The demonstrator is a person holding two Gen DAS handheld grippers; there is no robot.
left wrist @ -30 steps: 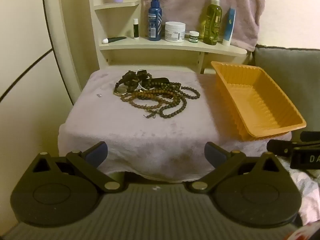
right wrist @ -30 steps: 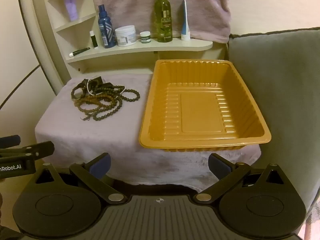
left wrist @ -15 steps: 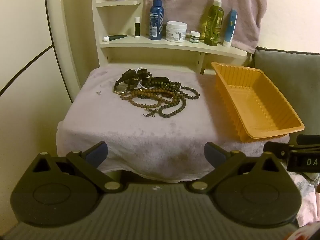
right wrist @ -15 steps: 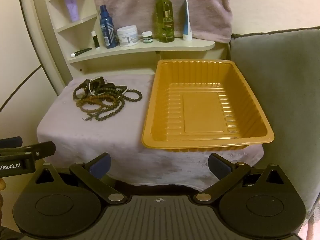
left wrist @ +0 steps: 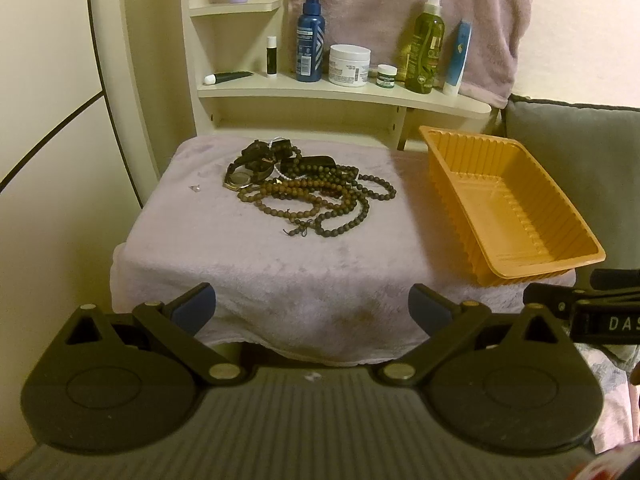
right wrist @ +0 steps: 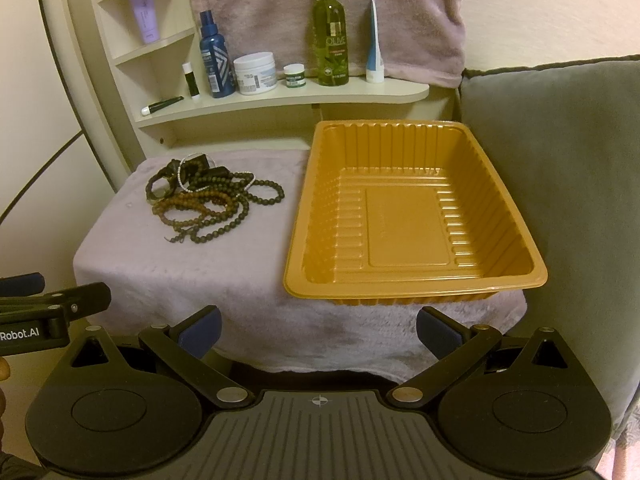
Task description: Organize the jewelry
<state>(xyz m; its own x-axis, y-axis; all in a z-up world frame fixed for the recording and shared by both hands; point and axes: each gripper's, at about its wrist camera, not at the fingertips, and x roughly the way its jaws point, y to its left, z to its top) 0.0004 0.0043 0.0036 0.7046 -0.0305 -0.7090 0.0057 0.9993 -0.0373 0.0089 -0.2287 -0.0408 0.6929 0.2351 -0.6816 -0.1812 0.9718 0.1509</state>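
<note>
A tangled pile of dark and brown bead strings with a watch (left wrist: 304, 188) lies on a small table draped in a pale towel (left wrist: 256, 276); the pile also shows in the right wrist view (right wrist: 208, 196). An empty orange plastic tray (right wrist: 404, 216) stands to its right and shows in the left wrist view (left wrist: 508, 204). My left gripper (left wrist: 312, 306) is open and empty, short of the table's front edge. My right gripper (right wrist: 318, 326) is open and empty in front of the tray.
A cream shelf (left wrist: 344, 94) behind the table holds bottles, jars and tubes. A pink towel (right wrist: 328, 8) hangs behind it. A grey cushion (right wrist: 560, 160) is at the right. A small clear bit (left wrist: 195, 188) lies left of the pile.
Both grippers have drifted slightly; the table and tray sit a little further left in view. Nothing on the table has moved. Both grippers stay open.
</note>
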